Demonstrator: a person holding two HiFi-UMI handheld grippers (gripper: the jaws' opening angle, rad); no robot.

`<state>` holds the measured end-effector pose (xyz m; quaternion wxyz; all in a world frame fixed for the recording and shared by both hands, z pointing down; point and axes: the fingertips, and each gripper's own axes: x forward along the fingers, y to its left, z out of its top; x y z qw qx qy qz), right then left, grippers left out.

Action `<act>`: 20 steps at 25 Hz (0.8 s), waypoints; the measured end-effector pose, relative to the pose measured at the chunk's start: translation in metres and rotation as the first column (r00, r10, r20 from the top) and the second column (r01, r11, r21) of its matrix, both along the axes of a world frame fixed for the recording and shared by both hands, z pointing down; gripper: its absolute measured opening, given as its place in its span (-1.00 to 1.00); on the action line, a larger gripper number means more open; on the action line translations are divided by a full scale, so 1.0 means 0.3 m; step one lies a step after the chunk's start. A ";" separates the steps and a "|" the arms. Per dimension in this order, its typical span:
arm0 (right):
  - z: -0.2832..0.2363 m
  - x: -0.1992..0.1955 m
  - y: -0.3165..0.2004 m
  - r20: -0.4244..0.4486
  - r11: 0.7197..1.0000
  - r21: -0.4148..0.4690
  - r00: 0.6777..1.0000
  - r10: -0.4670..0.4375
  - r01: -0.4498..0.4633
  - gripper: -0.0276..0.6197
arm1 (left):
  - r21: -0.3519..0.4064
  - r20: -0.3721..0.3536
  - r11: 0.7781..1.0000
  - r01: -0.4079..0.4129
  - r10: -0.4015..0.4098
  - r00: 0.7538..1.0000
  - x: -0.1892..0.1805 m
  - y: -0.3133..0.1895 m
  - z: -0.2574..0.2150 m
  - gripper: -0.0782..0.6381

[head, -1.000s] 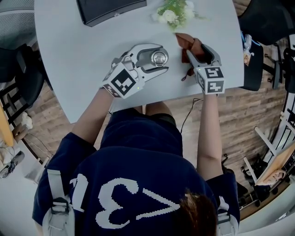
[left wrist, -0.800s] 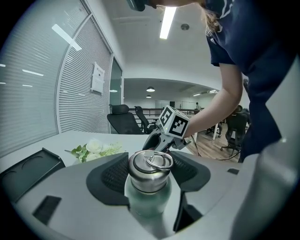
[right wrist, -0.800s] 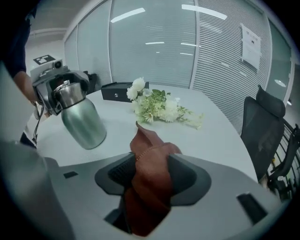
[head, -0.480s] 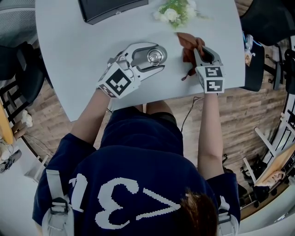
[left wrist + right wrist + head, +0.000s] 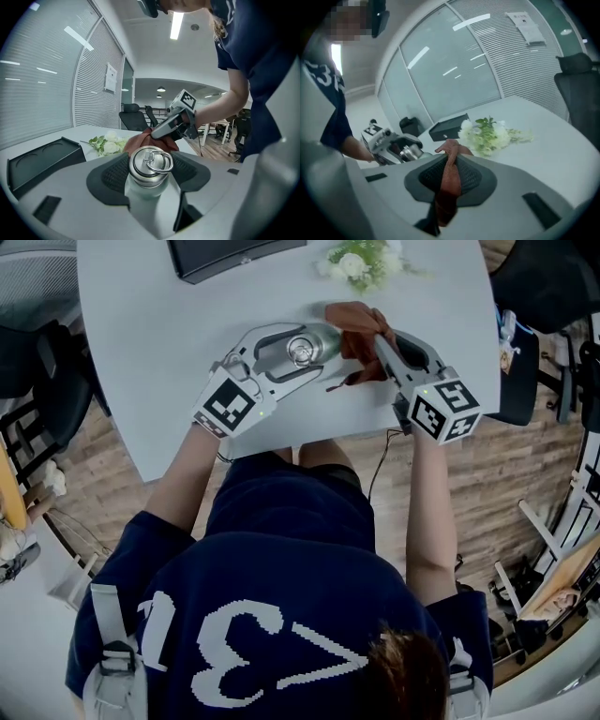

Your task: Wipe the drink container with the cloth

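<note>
A steel drink bottle point(image 5: 302, 351) with a ring on its lid stands on the grey table point(image 5: 141, 343). My left gripper point(image 5: 315, 351) is shut on it, a pad on each side of its body point(image 5: 149, 164). A brown cloth point(image 5: 354, 326) bunches just right of the bottle, close to it or touching. My right gripper point(image 5: 379, 341) has the cloth between its jaws, which are closing and pinch it. In the right gripper view the cloth point(image 5: 451, 180) hangs squeezed between the pads, with a fold sticking out past the tips.
A black tray point(image 5: 234, 254) lies at the far edge of the table. A bunch of white flowers point(image 5: 361, 263) lies beyond the cloth. The table's near edge runs just under both grippers. Dark office chairs point(image 5: 553, 277) stand round the table.
My right gripper has closed on the cloth and carried it left, up against the bottle. The left gripper with the bottle has shifted slightly away from the person.
</note>
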<state>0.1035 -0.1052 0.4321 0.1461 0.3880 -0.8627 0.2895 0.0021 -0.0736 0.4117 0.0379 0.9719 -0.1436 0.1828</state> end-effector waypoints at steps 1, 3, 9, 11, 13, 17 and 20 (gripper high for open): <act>-0.031 -0.045 0.009 0.070 1.000 -0.002 0.997 -0.023 0.024 -0.73 | -0.006 -0.002 1.000 0.012 -0.012 1.000 -0.009 0.001 0.001 0.01; -0.086 -0.131 0.025 0.184 0.998 -0.003 0.981 -0.065 0.066 -0.73 | -0.019 -0.010 0.999 0.036 -0.036 0.999 -0.027 0.001 0.002 0.01; -0.121 -0.323 0.055 0.305 0.990 -0.014 0.943 -0.129 0.140 -0.73 | -0.033 -0.029 0.996 0.083 -0.084 0.996 -0.052 -0.003 0.003 0.01; -0.101 -0.339 0.050 0.284 0.991 -0.018 0.951 -0.123 0.133 -0.74 | -0.035 -0.033 0.995 0.090 -0.091 0.995 -0.052 -0.004 0.001 0.01; -0.085 -0.333 0.036 0.257 0.993 -0.015 0.961 -0.105 0.113 -0.74 | -0.041 -0.039 0.994 0.100 -0.102 0.994 -0.057 -0.007 0.001 0.01; -0.045 -0.303 0.008 0.201 0.998 -0.018 0.978 -0.056 0.060 -0.74 | -0.047 -0.046 0.992 0.117 -0.119 0.992 -0.063 -0.007 0.005 0.01; -0.011 -0.269 -0.008 0.166 0.999 -0.031 0.986 -0.015 0.021 -0.74 | -0.047 -0.045 0.992 0.121 -0.123 0.991 -0.059 0.000 0.001 0.01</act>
